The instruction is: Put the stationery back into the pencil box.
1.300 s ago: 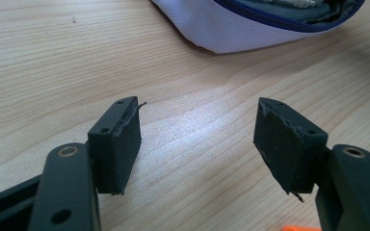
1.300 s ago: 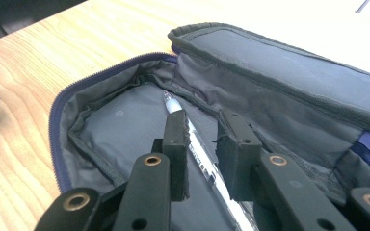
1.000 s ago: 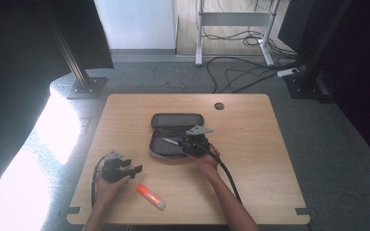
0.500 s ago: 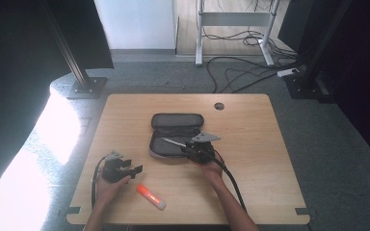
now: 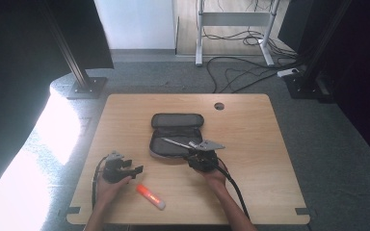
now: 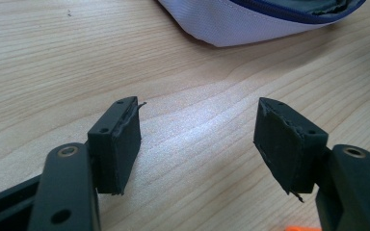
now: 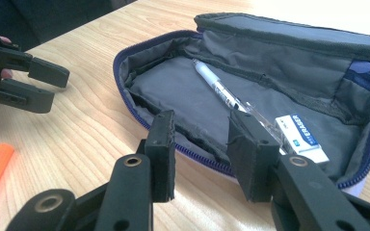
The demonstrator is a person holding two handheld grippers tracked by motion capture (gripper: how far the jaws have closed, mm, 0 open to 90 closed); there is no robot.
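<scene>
Pen (image 7: 220, 90) & eraser (image 7: 301, 136) already in open case (image 5: 176, 135); orange marker (image 5: 150, 196) left on desk (image 5: 260, 159), both tongs open, empty.

The white eraser (image 7: 301, 138) in the pencil case (image 7: 212, 91) reads "ERASER".

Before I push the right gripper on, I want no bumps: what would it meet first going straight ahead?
Probably the near zipped rim of the open pencil case, just beyond the right gripper; past it lie the pen and eraser.
</scene>
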